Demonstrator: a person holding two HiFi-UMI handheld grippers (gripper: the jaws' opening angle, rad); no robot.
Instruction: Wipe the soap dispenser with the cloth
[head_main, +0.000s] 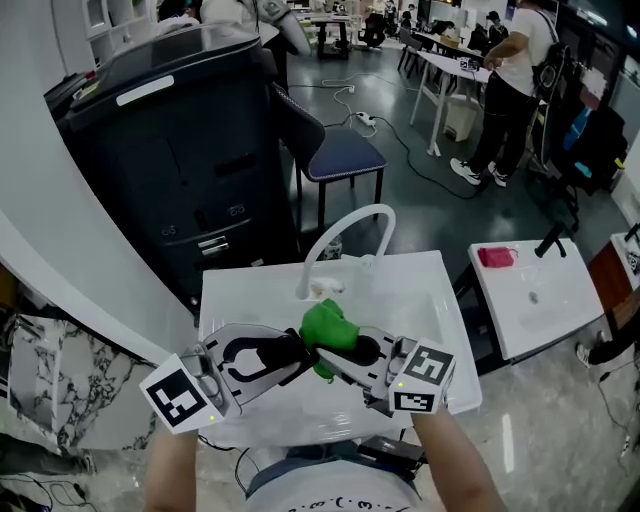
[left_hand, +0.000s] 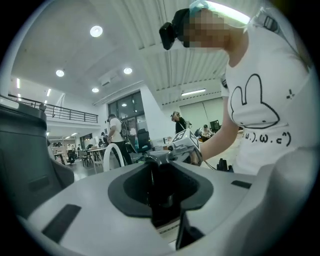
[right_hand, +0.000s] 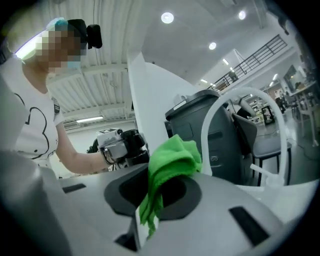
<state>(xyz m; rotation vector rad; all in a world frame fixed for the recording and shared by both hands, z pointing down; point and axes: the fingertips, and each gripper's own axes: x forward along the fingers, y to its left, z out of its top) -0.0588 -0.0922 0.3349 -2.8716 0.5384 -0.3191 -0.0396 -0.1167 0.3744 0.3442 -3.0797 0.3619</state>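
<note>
1. Left gripper (head_main: 298, 352), entering from 8 o'clock in the head view. We find its fingers part-way closed and pinching a dark upright object. We enter this as the soap dispenser (left_hand: 161, 192) (only its black body shows, deep between the fingers, in the left gripper view).

2. Right gripper (head_main: 348, 360), entering from 4 o'clock. Its fingers are clamped on the cloth (head_main: 326, 328), which is bright green and bunched above the fingertips, with a strip hanging down between them.

3. The cloth sits just at 3 o'clock of the left gripper's fingertips, and the two grippers meet nose to nose there. In the head view we cannot make out the dispenser behind it.

4. White sink (head_main: 425, 290), beneath both grippers. A white arched faucet (head_main: 345, 225) stands at 12 o'clock of the cloth.

5. Surroundings: a dark cabinet (head_main: 170, 150) at 10 o'clock, a blue chair (head_main: 340, 155) at 12 o'clock, and a white tabletop (head_main: 545, 300) at 3 o'clock bearing a red item (head_main: 497, 257). A person (head_main: 515, 70) stands at 1 o'clock, well apart.
</note>
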